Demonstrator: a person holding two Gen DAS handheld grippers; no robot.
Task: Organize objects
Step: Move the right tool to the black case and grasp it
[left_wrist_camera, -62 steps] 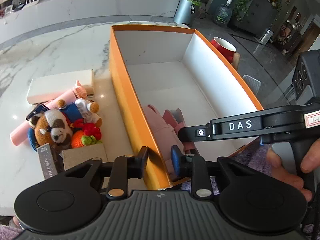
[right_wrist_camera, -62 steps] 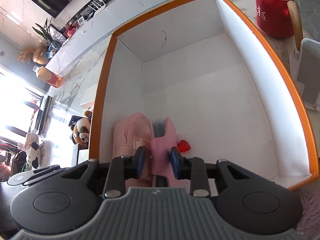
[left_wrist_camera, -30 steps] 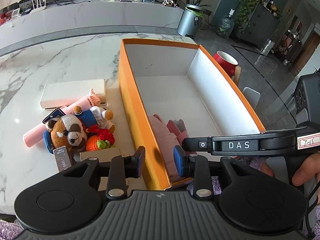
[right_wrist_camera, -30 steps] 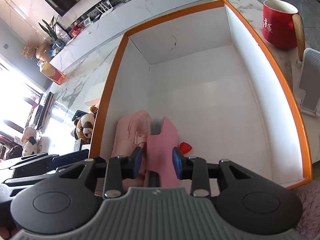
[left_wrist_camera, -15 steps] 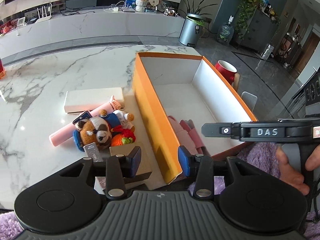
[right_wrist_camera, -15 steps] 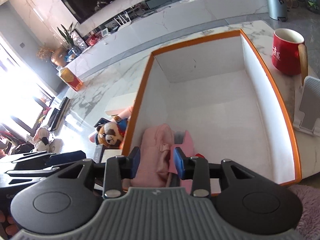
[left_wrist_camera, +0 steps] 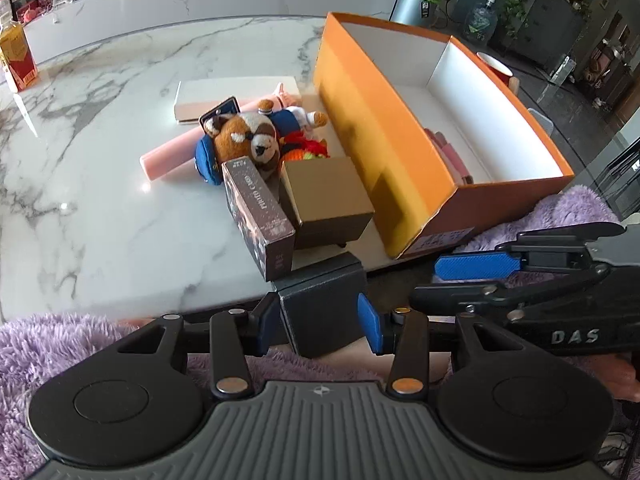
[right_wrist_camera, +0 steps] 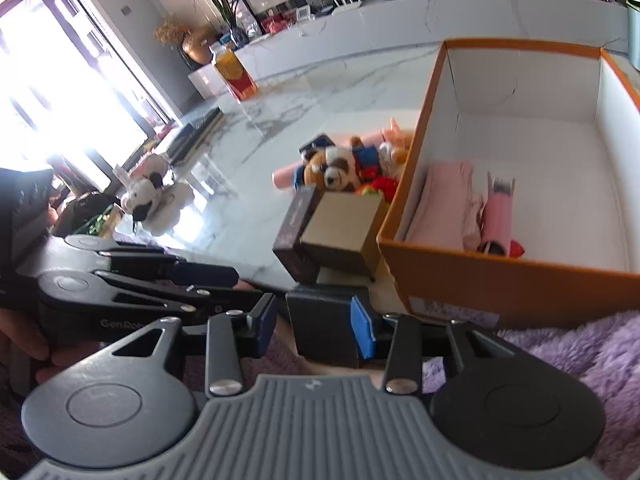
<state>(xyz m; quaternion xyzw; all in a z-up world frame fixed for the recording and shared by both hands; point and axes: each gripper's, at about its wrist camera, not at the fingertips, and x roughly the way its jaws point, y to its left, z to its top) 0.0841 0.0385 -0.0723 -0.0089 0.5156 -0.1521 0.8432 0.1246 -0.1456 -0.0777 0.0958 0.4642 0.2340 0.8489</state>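
A small dark box [left_wrist_camera: 322, 300] sits at the table's near edge. It shows in the gap between my left gripper's [left_wrist_camera: 318, 328] blue pads, lower than them and untouched. My right gripper [right_wrist_camera: 314, 330] frames the same dark box [right_wrist_camera: 320, 320]; its jaws are opening and press on nothing. Each gripper points at the box from its own side: the right gripper [left_wrist_camera: 440, 280] from the right, the left gripper [right_wrist_camera: 244, 282] from the left. The orange box [left_wrist_camera: 380, 132] holds a folded pink cloth [right_wrist_camera: 448, 200] and a pink holder [right_wrist_camera: 498, 216].
Left of the orange box lie a tan box [left_wrist_camera: 324, 192], a dark patterned carton [left_wrist_camera: 256, 208], a plush red panda [left_wrist_camera: 248, 136], a pink tube [left_wrist_camera: 168, 156] and a flat white box [left_wrist_camera: 224, 92]. A red mug [left_wrist_camera: 496, 68] stands beyond the orange box. Purple fleece [left_wrist_camera: 80, 344] covers the near side.
Both grippers have pulled back out of the orange box to the table's near edge. The right one let go of the pink holder, which stays inside. Both sets of jaws stand wider.
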